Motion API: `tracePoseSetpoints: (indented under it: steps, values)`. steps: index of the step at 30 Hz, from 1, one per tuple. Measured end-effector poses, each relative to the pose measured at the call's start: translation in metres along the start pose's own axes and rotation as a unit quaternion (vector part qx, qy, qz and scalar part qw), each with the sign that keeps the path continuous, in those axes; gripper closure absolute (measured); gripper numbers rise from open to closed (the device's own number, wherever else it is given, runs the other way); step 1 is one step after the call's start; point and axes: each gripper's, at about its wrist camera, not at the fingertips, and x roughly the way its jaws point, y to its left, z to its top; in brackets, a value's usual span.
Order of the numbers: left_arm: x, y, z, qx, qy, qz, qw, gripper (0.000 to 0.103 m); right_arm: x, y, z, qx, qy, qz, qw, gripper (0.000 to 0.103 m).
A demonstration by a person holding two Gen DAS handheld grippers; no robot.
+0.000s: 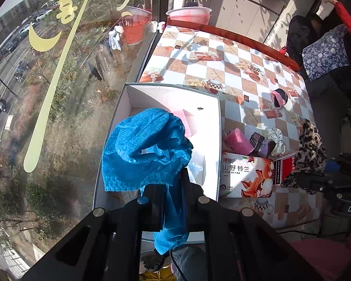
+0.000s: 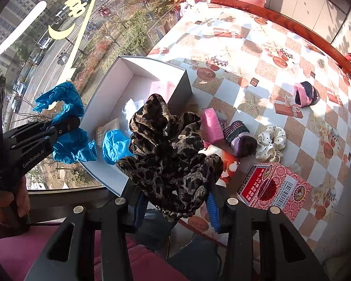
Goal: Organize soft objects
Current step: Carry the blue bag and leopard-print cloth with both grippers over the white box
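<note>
Left wrist view: one left gripper (image 1: pixel 173 194) pinches one blue cloth (image 1: pixel 145 149), which bunches up above the fingers and hangs down between them, over the near end of one white box (image 1: pixel 216 145). A pink piece (image 1: pixel 184 119) lies inside the box behind the cloth. On the counter (image 1: pixel 199 53) right of the box lie one pink sponge (image 1: pixel 237 140), one purple knit piece (image 1: pixel 261 144), one white dotted scrunchie (image 1: pixel 277 140) and, farther off, one pink-and-black band (image 1: pixel 279 97). One tissue pack (image 1: pixel 245 175) sits just beside the box. The leopard cloth (image 1: pixel 308 149) shows at the right.

Right wrist view: one right gripper (image 2: pixel 175 203) is pressed on the leopard cloth (image 2: pixel 170 149), which fans up from the blue pads, above the counter's near edge beside the box (image 2: pixel 179 89). The left gripper (image 2: pixel 65 124) holds the blue cloth (image 2: pixel 70 126) at the box's left wall; a second blue piece (image 2: pixel 113 145) lies inside. Sponge (image 2: pixel 211 124), knit piece (image 2: pixel 239 138), scrunchie (image 2: pixel 270 142) and band (image 2: pixel 305 93) count one each; one red carton (image 2: pixel 272 187) stands nearest.
</note>
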Motion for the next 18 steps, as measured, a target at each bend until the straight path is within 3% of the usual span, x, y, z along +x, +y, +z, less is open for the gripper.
tracePoseSetpoints:
  steps: [14, 18]
  values:
    - [0.008, 0.014, 0.002, -0.006, 0.006, -0.010, 0.9999, 0.091, 0.006, 0.022, 0.017, -0.018, 0.007, -0.005, 1.000, 0.059]
    - [0.011, 0.017, 0.005, 0.005, 0.001, 0.007, 1.0000, 0.091, 0.004, 0.029, 0.027, -0.027, 0.003, -0.008, 1.000, 0.059]
